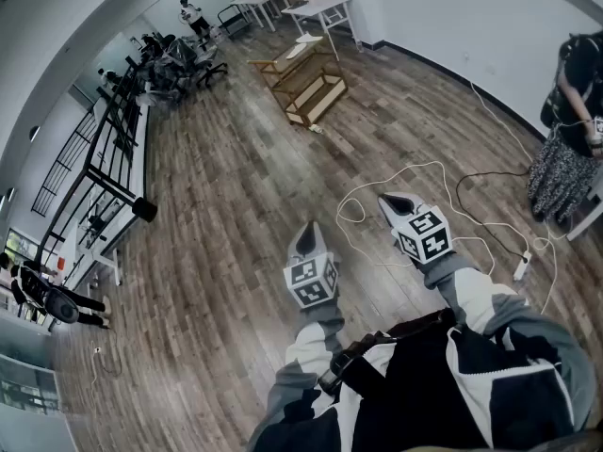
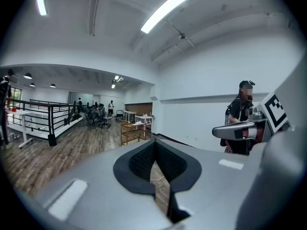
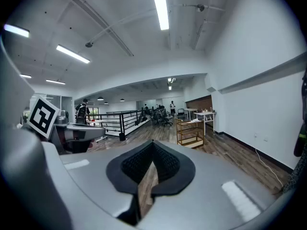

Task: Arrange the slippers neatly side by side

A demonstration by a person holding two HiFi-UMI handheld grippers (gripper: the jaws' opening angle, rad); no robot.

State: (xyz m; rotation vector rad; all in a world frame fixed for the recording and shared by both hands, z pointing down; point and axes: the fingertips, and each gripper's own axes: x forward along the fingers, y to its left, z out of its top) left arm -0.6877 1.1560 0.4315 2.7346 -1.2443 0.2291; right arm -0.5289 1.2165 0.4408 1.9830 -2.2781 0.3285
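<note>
Now left gripper (image 1: pixel 307 230), right gripper (image 1: pixel 390 201) closed, side by side above floor (image 1: pixel 226 196).

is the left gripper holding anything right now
No, the left gripper has its fingers shut together with nothing between them.

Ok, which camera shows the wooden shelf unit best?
The head view: the wooden shelf unit appears largest there, whole and unobstructed, seen from above. The left gripper view shows it small and distant. The right gripper view shows it likewise, side on.
</note>
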